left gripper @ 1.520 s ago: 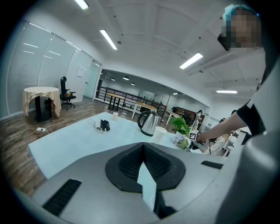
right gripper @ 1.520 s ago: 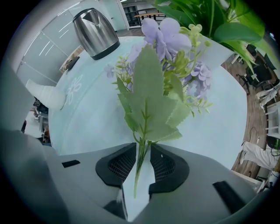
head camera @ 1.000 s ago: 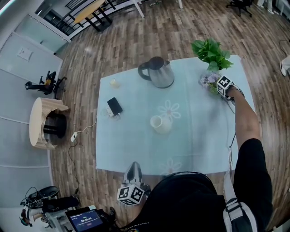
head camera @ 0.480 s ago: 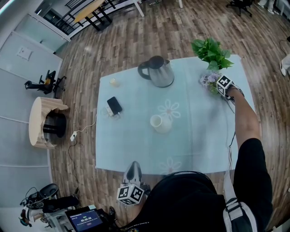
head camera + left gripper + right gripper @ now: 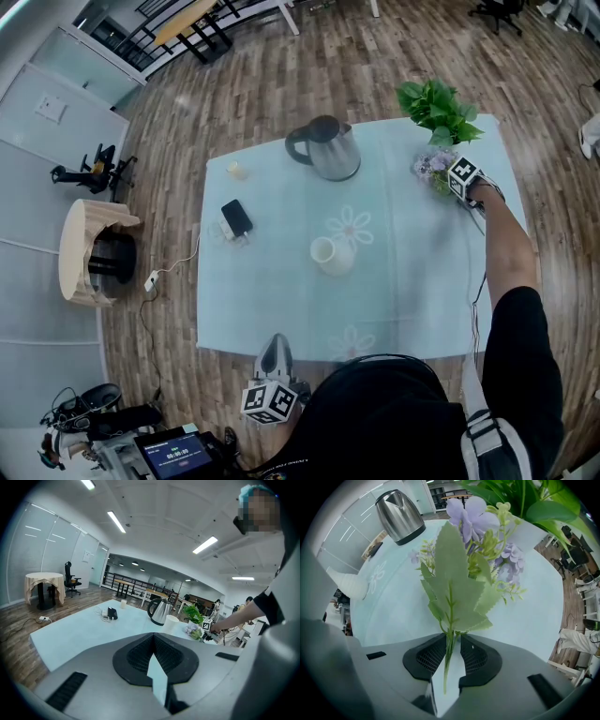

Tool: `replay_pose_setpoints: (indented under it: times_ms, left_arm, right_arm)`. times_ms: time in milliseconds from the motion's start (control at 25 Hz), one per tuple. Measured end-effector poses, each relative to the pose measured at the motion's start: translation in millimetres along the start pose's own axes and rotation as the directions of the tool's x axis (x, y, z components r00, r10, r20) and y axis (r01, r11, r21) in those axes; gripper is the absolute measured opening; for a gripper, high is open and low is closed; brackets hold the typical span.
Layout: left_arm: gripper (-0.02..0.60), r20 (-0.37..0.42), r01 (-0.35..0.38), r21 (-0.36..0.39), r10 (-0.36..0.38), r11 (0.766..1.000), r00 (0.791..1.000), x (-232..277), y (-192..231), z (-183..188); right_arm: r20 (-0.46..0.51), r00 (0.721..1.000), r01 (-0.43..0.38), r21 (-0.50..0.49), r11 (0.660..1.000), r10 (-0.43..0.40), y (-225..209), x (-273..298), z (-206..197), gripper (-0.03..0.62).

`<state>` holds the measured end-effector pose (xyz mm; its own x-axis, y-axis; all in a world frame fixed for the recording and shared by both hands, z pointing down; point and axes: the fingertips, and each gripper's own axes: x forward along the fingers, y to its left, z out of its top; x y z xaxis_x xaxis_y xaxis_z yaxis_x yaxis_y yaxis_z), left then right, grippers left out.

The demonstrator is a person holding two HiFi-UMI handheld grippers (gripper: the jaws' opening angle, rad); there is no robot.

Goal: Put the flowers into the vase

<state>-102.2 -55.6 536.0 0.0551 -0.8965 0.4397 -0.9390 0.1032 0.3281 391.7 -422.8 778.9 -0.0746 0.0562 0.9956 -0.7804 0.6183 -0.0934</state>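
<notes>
I had the right gripper (image 5: 451,656) clamped on the thin stem of the flower sprig (image 5: 461,585), just below its leaves, at the table's (image 5: 412,291) far right by the potted plant (image 5: 437,108). It looked light, floppy and crushable, so the stem seemed the place to hold. The left gripper (image 5: 154,663) sat closed, empty; the white vase (image 5: 330,255) stood mid-table.

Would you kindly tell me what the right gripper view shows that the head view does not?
Only the right gripper view: the right gripper with its jaws closed on the green stem of the flowers. Only the head view: the phone and the left gripper at the table edge. Both: the kettle, the white vase, the flowers and the potted plant.
</notes>
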Motion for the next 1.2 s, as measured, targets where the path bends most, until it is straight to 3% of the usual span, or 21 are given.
replay_pose_setpoints:
  times_ms: [1200]
  left_arm:
    - [0.006,0.007,-0.001,-0.024,0.001,1.0,1.0,-0.1,5.6,-1.3]
  right_arm:
    - [0.032,0.999,-0.023,0.035,0.999,0.022,7.8,0.0,10.3,0.037]
